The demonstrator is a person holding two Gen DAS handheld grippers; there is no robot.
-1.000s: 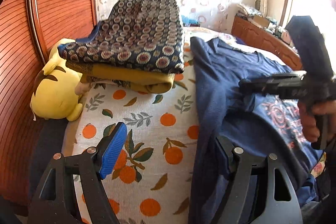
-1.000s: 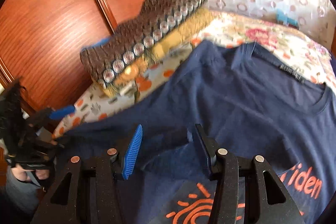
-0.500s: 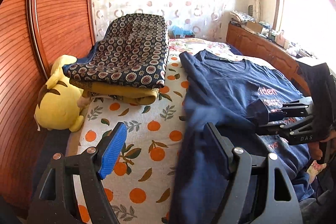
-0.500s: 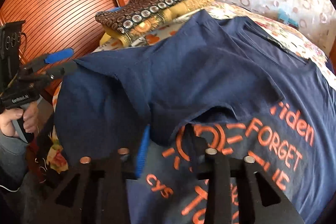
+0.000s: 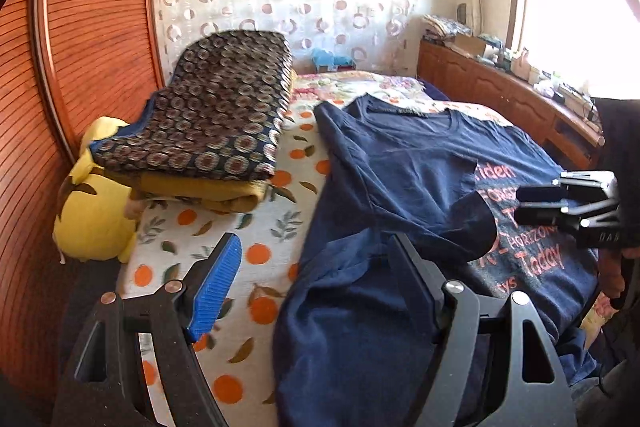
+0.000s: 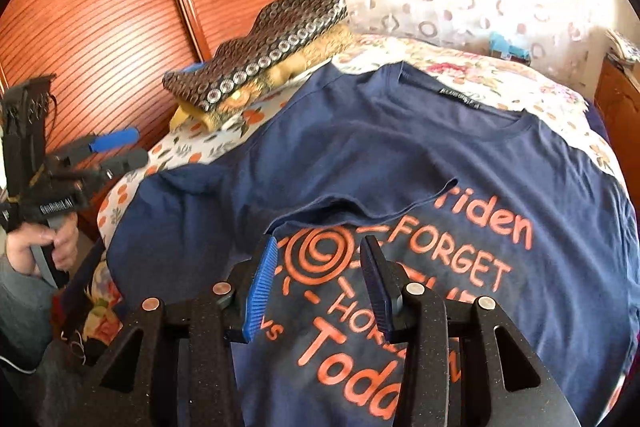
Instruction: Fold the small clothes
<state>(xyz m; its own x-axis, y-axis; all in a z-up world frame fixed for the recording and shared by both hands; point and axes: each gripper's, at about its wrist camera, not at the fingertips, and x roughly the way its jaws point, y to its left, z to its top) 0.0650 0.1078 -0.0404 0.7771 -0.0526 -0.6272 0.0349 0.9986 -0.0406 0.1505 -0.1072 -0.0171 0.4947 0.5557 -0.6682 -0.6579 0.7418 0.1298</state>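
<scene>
One sleeve of the navy T-shirt (image 6: 420, 163) now lies folded inward across the chest, its hem edge covering the start of the orange print; half a second ago the right hand-held gripper (image 6: 320, 283) was pinching that cloth, and a second ago it was only reaching over it. That gripper has since let go: its jaws stand apart over the sun-and-lettering print in the lower centre of the right wrist view, with nothing between them. The shirt lies front-up on the bed (image 5: 256, 227), collar toward the far patterned curtain, filling the middle and right of both frames.

The left hand-held gripper (image 5: 312, 279) is open too. In its own view, at the bottom centre, one finger sits over the shirt's near edge and the blue-padded one over the orange-print bedsheet; whether it touches the cloth I cannot tell. From the right wrist view it appears at the far left, held clear of the shirt's side.

By my reading, the first side fold is placed and released, so the opposite sleeve and the lengthwise folds remain.

Further out, a stack of folded clothes (image 5: 216, 123) rests in the upper left beside a yellow plush toy (image 5: 92, 219), near the wooden wardrobe doors.
</scene>
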